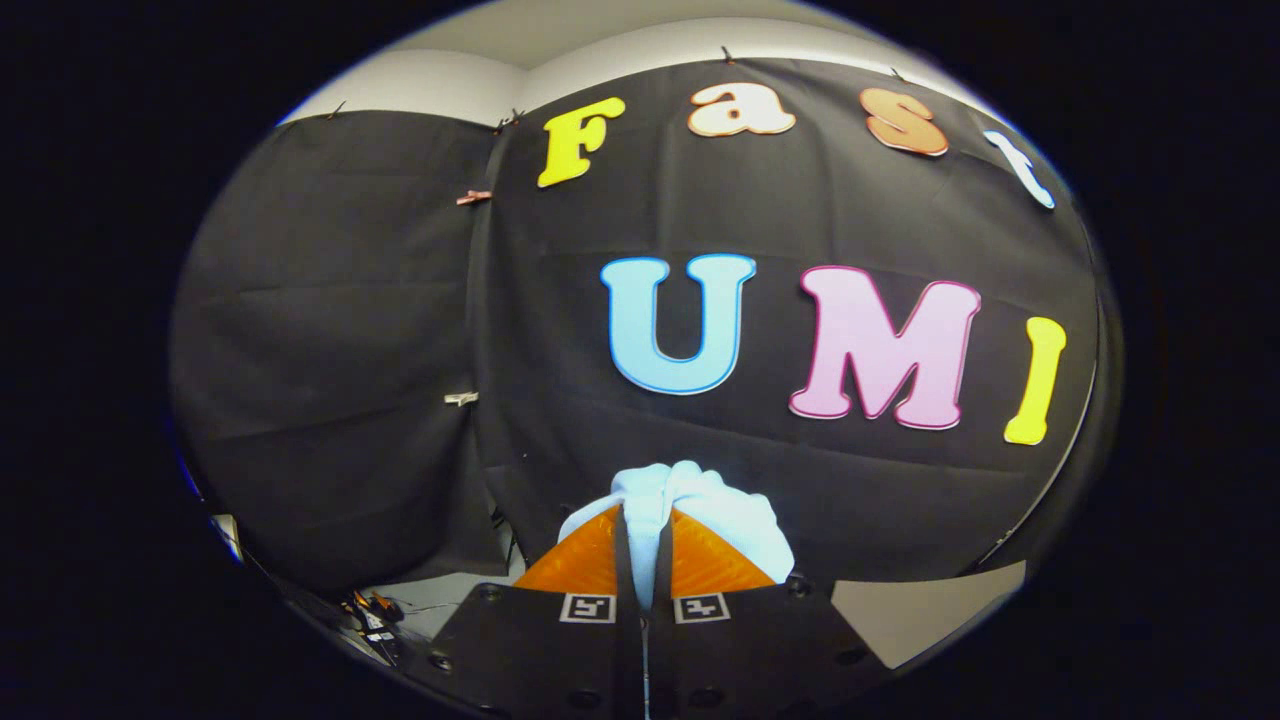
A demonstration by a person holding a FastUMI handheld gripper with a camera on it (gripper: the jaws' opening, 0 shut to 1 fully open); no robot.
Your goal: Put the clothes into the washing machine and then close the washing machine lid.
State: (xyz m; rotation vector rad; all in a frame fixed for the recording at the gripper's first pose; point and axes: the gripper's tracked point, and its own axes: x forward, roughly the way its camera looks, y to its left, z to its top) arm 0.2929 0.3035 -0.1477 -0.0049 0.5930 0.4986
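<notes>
We see the fingers [645,535] clenched on a white cloth [690,505], its bunched folds bulging above them; behind the cloth hangs the black booth wall [330,330].

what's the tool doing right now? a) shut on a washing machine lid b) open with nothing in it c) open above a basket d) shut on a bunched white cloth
d: the tool has both fingers pressed close on a bunched white cloth, which bulges out past the tips in front of the black booth wall.
</notes>
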